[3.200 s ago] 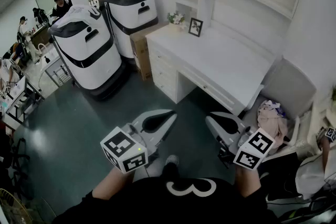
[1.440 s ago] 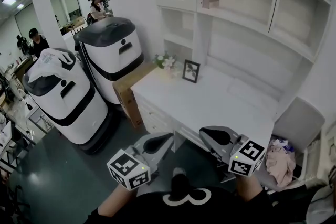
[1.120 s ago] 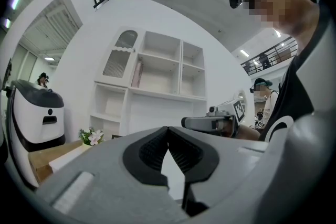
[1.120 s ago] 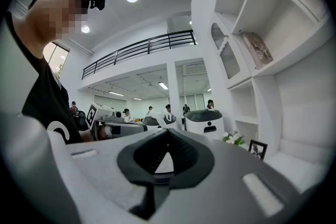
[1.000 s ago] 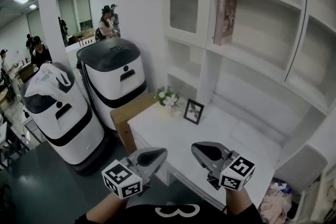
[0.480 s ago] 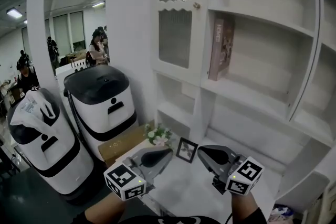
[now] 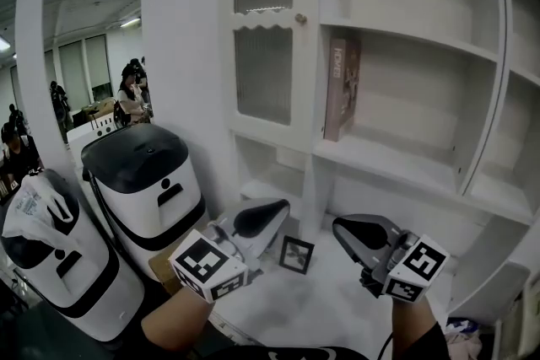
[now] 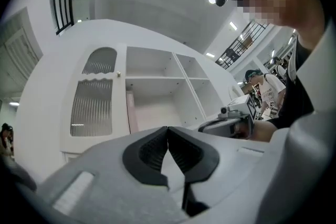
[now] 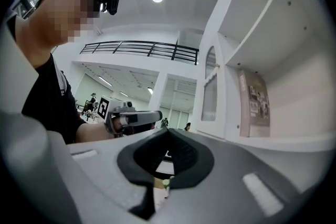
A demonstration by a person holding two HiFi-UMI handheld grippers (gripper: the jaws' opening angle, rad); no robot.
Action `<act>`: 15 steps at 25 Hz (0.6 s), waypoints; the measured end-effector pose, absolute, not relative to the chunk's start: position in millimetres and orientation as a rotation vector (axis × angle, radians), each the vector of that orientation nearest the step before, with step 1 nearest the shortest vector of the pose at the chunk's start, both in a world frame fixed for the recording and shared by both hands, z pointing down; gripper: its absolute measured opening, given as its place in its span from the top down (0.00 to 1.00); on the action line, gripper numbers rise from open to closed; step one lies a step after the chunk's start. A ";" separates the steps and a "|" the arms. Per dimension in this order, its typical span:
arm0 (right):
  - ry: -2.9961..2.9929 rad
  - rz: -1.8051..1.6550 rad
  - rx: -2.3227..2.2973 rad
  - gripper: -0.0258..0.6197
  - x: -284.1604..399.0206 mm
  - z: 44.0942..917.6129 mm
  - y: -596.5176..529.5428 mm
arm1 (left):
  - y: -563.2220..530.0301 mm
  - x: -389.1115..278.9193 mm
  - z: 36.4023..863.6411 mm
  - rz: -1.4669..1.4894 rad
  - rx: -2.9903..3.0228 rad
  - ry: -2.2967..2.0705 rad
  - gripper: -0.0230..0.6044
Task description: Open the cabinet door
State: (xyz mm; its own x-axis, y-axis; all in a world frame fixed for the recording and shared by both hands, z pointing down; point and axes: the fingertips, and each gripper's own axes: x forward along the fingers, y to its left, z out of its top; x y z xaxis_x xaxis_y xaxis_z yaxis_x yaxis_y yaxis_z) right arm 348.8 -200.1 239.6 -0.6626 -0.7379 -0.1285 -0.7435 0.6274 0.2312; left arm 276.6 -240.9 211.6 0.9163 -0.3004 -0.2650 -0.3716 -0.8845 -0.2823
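Observation:
The white cabinet door (image 7: 266, 38) with ribbed glass and an arched top stands closed at the upper left of the shelf unit; its small knob (image 7: 299, 18) sits on its right edge. My left gripper (image 7: 272, 212) is shut and empty, well below the door. My right gripper (image 7: 344, 227) is shut and empty beside it, under the open shelves. In the left gripper view the door (image 8: 94, 99) and knob (image 8: 118, 74) lie up and left of the closed left gripper (image 8: 168, 128). In the right gripper view the door (image 9: 210, 94) is seen edge-on beyond the closed right gripper (image 9: 167, 131).
A pink book (image 7: 337, 88) stands on the open shelf right of the door. A small picture frame (image 7: 296, 255) stands on the white desk top (image 7: 337, 308). Two white and black machines (image 7: 139, 181) stand at the left, with people far behind them.
Both grippers have risen and moved toward the shelf unit, both still shut. The head view has tilted up, so the cabinet door and shelves now fill it.

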 end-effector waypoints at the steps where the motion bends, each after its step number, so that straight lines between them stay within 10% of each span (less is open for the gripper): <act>1: 2.797 0.423 -1.309 0.96 350.7 233.7 -200.9 | -245.0 277.9 200.2 0.321 -2.727 0.481 0.95; 15: 2.624 0.508 -1.709 0.96 378.2 188.5 -239.7 | -326.4 291.5 69.0 0.388 -2.386 0.366 0.79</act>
State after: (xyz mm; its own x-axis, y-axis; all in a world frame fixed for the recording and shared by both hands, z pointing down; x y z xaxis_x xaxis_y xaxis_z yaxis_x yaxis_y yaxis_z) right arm 378.2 -239.7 188.5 -0.4190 -0.8960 -0.1470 -0.8862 0.3683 0.2811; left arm 291.5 -326.4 69.0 0.9159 -0.1566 -0.3696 -0.3602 -0.7270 -0.5845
